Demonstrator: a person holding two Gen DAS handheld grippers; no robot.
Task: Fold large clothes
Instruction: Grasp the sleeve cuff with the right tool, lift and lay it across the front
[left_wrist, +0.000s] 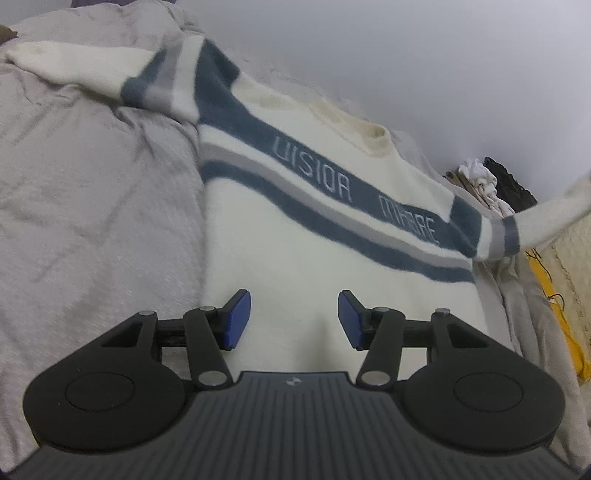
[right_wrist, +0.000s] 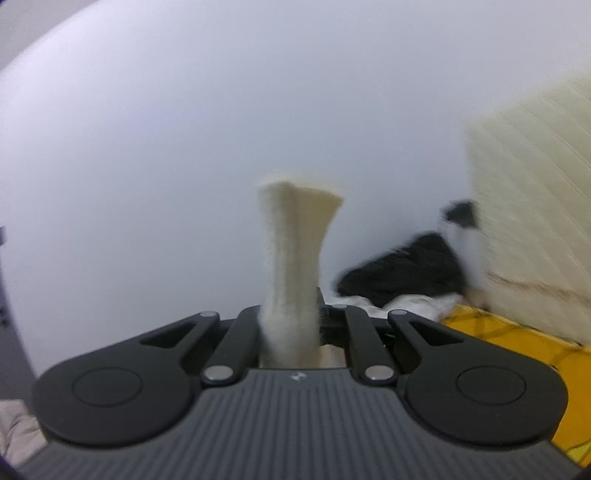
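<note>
Sweater sleeve (right_wrist: 291, 258) in right jaws

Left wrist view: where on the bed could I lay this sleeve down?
Free: the grey bedspread left of the sweater, below its flat left-side sleeve. Crowded: the picture's right edge, with piled clothes and a yellow cloth.

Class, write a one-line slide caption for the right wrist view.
Right tongs shut on the cream sweater cuff, held up before a white wall.
</note>
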